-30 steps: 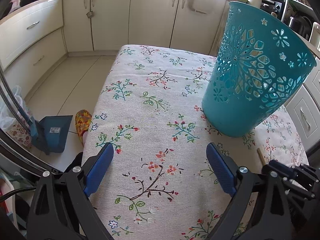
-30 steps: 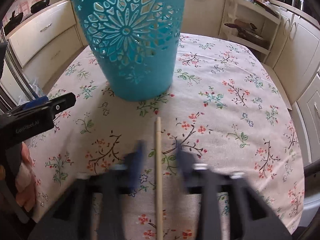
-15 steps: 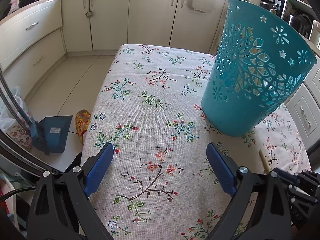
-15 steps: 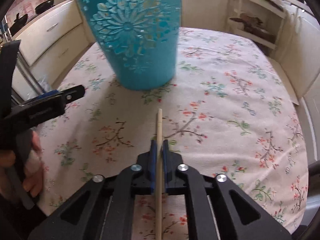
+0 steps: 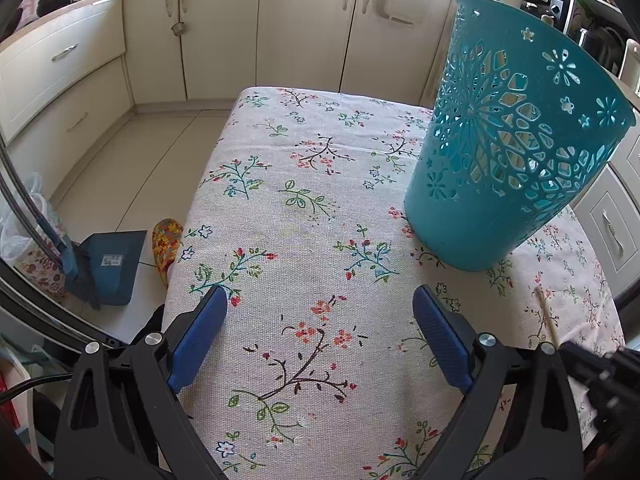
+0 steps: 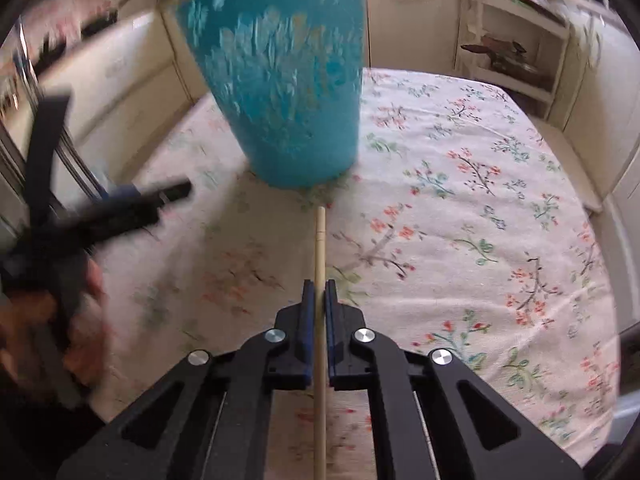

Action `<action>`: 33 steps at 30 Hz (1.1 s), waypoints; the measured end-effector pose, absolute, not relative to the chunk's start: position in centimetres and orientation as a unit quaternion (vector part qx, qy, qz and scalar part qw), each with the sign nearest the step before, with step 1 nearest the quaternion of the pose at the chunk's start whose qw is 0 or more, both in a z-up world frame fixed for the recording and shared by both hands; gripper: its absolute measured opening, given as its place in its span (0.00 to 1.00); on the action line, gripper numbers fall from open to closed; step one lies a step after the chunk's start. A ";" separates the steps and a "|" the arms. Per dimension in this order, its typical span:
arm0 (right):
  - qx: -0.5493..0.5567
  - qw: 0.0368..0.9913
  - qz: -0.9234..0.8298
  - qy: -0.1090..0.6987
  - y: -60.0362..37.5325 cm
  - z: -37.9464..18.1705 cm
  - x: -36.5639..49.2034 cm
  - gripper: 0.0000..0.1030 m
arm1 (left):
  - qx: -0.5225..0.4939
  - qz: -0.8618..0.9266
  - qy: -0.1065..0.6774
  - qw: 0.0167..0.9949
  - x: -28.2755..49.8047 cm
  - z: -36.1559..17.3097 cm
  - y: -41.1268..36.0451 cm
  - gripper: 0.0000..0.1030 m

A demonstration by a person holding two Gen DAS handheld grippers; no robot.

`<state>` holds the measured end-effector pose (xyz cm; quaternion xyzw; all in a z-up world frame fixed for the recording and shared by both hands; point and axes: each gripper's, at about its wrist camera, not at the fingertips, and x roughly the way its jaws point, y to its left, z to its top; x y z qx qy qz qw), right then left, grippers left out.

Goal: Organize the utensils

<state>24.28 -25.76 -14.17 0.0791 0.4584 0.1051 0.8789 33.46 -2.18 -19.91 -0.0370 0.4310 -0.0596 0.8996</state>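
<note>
One teal basket (image 5: 508,168), one wooden chopstick (image 6: 319,264), two hand-held grippers, one floral tablecloth (image 5: 304,240), one dustpan (image 5: 108,264).

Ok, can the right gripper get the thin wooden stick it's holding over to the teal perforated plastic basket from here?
Probably yes. The right gripper is shut on the thin wooden stick, and only bare floral tablecloth lies between its tip and the teal perforated plastic basket. It would need lifting over the rim.

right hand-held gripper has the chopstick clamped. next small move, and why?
Probably lift it and carry it toward the rim of the teal basket. The right hand-held gripper is shut on the wooden chopstick, whose tip points at the basket's base, low over the floral tablecloth, so it needs height to clear the rim. The left hand-held gripper is open and empty.
</note>
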 end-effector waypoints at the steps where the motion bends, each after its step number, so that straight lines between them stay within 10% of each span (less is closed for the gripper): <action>1: 0.104 0.879 0.102 0.454 -26.2 -13.9 24.5 0.06 | -0.036 -0.060 0.431 0.900 33.4 -19.9 -2.2 0.87; 7: 0.113 0.872 0.078 0.470 -26.1 -14.7 26.5 0.06 | -0.039 -0.062 0.431 0.900 33.4 -19.9 -2.2 0.87; 10: 0.081 0.877 0.066 0.468 -25.4 -14.8 26.9 0.38 | -0.039 -0.063 0.430 0.900 33.4 -19.9 -2.2 0.87; 14: 0.048 0.879 0.056 0.471 -24.7 -15.6 28.4 0.42 | -0.038 -0.065 0.430 0.900 33.5 -19.9 -2.2 0.87; 16: 0.038 0.878 0.058 0.474 -24.5 -16.1 28.8 0.39 | -0.039 -0.065 0.431 0.899 33.4 -19.9 -2.2 0.87; 19: 0.021 0.878 0.078 0.472 -23.7 -15.8 28.4 0.03 | -0.039 -0.065 0.430 0.899 33.4 -19.8 -2.2 0.87; 30: 0.073 0.884 0.082 0.455 -26.3 -12.3 26.9 0.03 | -0.037 -0.067 0.431 0.899 33.5 -19.9 -2.3 0.87; 31: 0.073 0.877 0.083 0.467 -26.2 -12.7 27.6 0.05 | -0.036 -0.067 0.431 0.899 33.5 -19.9 -2.3 0.87; 33: 0.057 0.877 0.080 0.470 -25.4 -13.1 27.9 0.47 | -0.034 -0.066 0.432 0.899 33.5 -19.9 -2.4 0.87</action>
